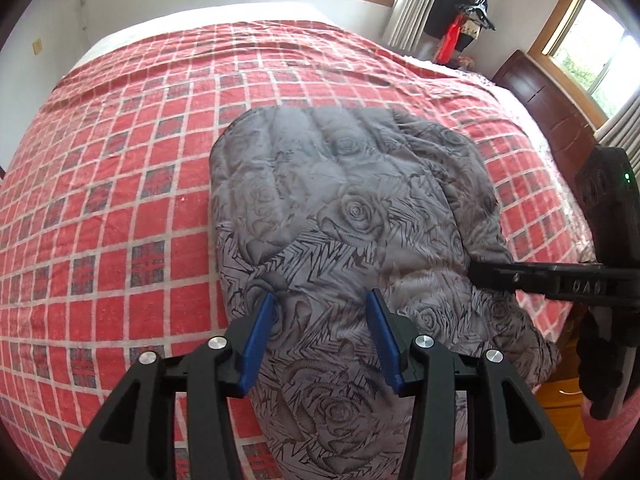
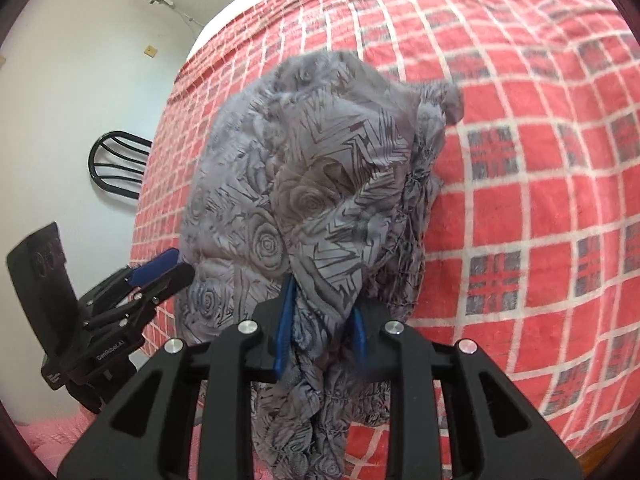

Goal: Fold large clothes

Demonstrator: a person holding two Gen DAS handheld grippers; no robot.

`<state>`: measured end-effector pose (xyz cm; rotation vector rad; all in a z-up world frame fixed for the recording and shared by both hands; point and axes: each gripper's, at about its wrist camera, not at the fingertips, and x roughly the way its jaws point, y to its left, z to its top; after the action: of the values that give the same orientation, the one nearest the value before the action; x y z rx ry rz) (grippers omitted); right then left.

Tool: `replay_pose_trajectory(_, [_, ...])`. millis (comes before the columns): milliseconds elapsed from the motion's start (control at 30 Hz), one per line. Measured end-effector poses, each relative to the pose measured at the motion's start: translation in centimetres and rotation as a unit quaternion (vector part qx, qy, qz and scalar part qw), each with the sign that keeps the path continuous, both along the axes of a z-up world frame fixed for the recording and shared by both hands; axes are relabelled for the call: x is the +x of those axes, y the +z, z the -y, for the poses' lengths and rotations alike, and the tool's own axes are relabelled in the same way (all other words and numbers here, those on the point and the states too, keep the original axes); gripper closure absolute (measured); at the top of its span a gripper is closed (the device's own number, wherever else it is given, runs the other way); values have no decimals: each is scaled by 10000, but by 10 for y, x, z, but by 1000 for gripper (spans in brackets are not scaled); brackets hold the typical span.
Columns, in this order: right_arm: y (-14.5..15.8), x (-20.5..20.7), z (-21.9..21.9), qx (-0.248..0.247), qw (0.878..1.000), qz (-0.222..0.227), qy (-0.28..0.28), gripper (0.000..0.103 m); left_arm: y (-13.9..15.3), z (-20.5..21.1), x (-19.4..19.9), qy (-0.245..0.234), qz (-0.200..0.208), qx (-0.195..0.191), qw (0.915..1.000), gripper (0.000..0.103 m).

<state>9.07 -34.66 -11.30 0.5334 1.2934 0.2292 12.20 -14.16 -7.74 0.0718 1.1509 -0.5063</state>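
A large grey garment with a dark rose print [image 1: 340, 216] lies in a long bundle on the red checked bed cover [image 1: 120, 184]. My left gripper [image 1: 320, 312] hovers just over its near end with its blue pads wide apart and nothing between them. My right gripper [image 2: 322, 312] has its blue pads closed on a gathered bunch of the same garment [image 2: 304, 184], which hangs down between the fingers. The right gripper also shows at the right of the left wrist view [image 1: 492, 276], at the garment's edge. The left gripper shows open at the left of the right wrist view [image 2: 168, 268].
The bed cover [image 2: 520, 160] spreads wide on all sides of the garment. A dark wooden headboard [image 1: 548, 108] and a coat stand [image 1: 472, 8] are at the far right. A black chair back [image 2: 116, 168] stands by the white wall beyond the bed's left edge.
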Motion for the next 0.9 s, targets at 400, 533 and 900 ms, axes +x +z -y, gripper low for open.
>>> replay_pose_trajectory(400, [-39, -3, 20, 684, 9968, -281, -288, 70, -31, 0, -3, -48, 84, 167, 9998, 42])
replay_pose_trajectory(533, [-5, -9, 23, 196, 9994, -191, -203, 56, -19, -16, 5, 104, -241, -100, 9996, 45])
replay_pose_trajectory(900, [68, 36, 18, -858, 9934, 751, 114, 56, 30, -7, 46, 180, 5, -737, 9971, 50])
